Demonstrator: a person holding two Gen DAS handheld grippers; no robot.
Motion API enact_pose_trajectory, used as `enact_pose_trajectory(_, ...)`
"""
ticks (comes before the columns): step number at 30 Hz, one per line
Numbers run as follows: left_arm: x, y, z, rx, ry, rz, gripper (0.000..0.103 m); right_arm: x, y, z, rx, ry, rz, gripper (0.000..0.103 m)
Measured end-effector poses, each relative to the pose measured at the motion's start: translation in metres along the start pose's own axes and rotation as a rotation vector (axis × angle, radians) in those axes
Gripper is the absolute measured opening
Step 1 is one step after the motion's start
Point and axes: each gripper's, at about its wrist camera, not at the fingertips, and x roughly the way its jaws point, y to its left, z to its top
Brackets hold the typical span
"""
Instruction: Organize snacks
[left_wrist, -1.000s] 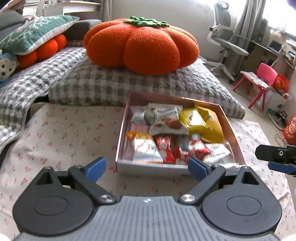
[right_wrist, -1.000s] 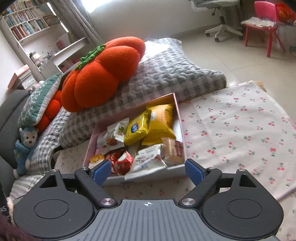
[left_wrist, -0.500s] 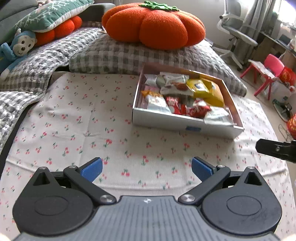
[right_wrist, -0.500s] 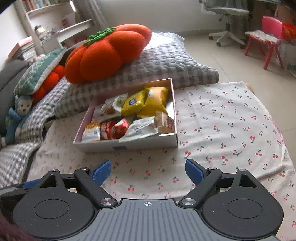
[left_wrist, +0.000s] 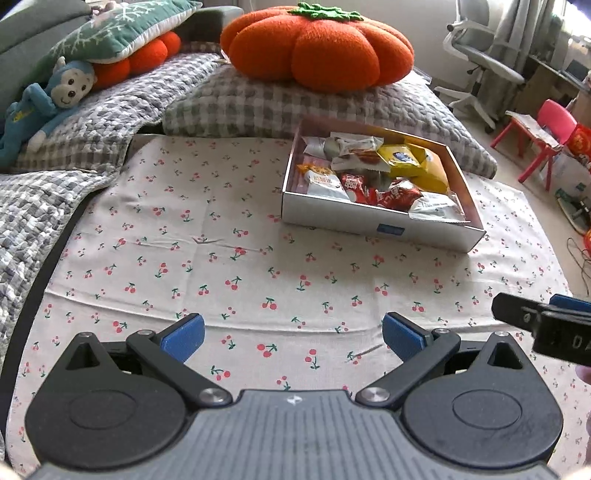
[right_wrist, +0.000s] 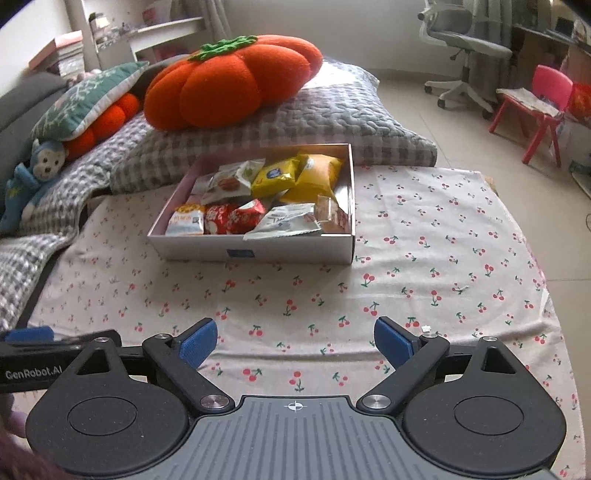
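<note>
Two checked grey pillows (left_wrist: 258, 107) are seen beyond a cherry-print cloth (left_wrist: 221, 258), with an orange pumpkin cushion (left_wrist: 317, 48) laid on the nearer one. Wrapped snacks (right_wrist: 266, 199) are heaped in an open white box (right_wrist: 258, 251) on the cloth, well apart from both claws. Nothing is held between the blue pads of the left claw (left_wrist: 293, 338) or the right claw (right_wrist: 295, 341); both are spread wide, the right's jaws having just been opening.

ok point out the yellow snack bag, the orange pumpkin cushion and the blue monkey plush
yellow snack bag (right_wrist: 275, 176), right wrist view, on its front face
orange pumpkin cushion (left_wrist: 317, 50), left wrist view, on a middle lobe
blue monkey plush (left_wrist: 70, 83), left wrist view, on its face
</note>
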Motion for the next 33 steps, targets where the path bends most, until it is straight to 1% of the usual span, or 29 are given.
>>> enact_pose_trajectory(4,-0.002,0.002,-0.002,-0.004,-0.003,0.012,0.103,-0.001,0.007,-0.001,-0.027,-0.004,-0.008,0.094)
enact_pose_trajectory(11,-0.005,0.007,-0.002,-0.017,-0.007,0.028,0.103,-0.003,0.01,0.001,-0.019,-0.018,-0.011,0.094)
enact_pose_trajectory(17,-0.011,0.005,-0.002,-0.018,-0.026,0.031,0.103,0.001,0.013,-0.001,-0.019,-0.002,-0.013,0.094)
enact_pose_trajectory(25,-0.014,0.005,-0.001,-0.022,-0.052,0.054,0.103,0.0,0.012,-0.002,-0.017,-0.007,-0.012,0.094)
enact_pose_trajectory(33,-0.016,0.005,-0.001,-0.021,-0.062,0.055,0.103,0.001,0.012,-0.003,-0.015,0.0,-0.016,0.094)
